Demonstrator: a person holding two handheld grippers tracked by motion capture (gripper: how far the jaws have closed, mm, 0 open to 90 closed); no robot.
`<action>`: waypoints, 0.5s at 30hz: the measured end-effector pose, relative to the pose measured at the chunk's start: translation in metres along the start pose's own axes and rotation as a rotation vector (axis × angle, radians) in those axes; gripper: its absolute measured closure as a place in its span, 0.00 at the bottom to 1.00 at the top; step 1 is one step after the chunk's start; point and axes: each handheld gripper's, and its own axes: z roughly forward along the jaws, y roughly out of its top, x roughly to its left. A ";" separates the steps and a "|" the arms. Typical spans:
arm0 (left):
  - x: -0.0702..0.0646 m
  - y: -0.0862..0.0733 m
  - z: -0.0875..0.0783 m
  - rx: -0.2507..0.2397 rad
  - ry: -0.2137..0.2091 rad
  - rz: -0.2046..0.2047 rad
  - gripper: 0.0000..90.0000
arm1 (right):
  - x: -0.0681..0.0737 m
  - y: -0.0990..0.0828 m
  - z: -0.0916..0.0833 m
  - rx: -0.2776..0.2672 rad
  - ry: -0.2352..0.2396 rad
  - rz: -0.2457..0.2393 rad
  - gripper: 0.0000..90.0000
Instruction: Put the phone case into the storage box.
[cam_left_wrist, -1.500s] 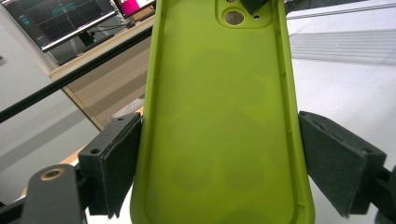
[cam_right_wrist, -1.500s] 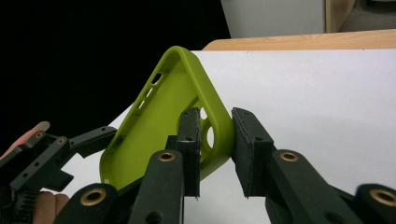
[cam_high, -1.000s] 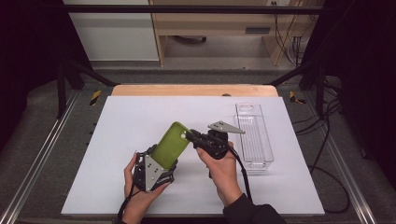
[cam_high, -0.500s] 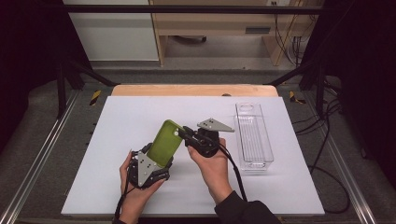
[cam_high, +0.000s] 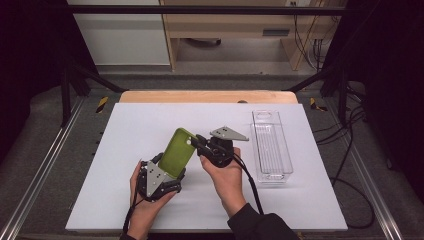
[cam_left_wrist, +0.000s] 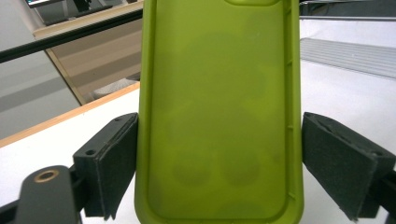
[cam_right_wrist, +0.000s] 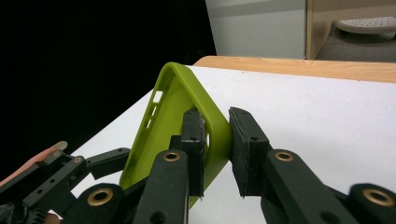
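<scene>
**A:** Where is the green phone case (cam_high: 176, 152), and what holds it?

**B:** Just left of centre in the high view, it stands tilted above the white table (cam_high: 150, 120), between the two hands. The right gripper (cam_high: 196, 143) has its fingers (cam_right_wrist: 194, 140) pinched on the case's top edge by the camera cut-out, one pad inside the shell and one outside. The left gripper (cam_high: 172, 172) sits at the case's lower end; its fingers (cam_left_wrist: 114, 163) are spread to either side, and have just been opening a little further. In the left gripper view the left pad lies against the case wall while a thin gap shows at the right pad.

**A:** What has changed, and what does it mean?

**B:** Compared with a second ago, both hands have drifted slightly toward the lower left of the frame. With the left fingers easing off, the case looks to be passing to the right gripper.

**A:** How are the hands posed?

**B:** The left hand (cam_high: 145, 200) cradles its gripper from below, pointing up and right. The right hand (cam_high: 225, 172) reaches in from the lower right, its gripper aimed left. A clear plastic tray (cam_high: 272, 145) waits at right.
</scene>
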 end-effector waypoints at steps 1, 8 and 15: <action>0.000 0.000 0.000 0.000 0.000 0.000 0.13 | 0.000 0.000 0.000 0.000 0.000 0.000 0.85; -0.001 0.002 -0.003 -0.030 -0.021 -0.017 0.09 | -0.012 0.001 -0.002 -0.010 -0.031 0.019 0.85; -0.001 0.003 -0.007 -0.044 -0.041 -0.043 0.08 | -0.022 0.003 -0.006 -0.015 -0.064 -0.011 0.85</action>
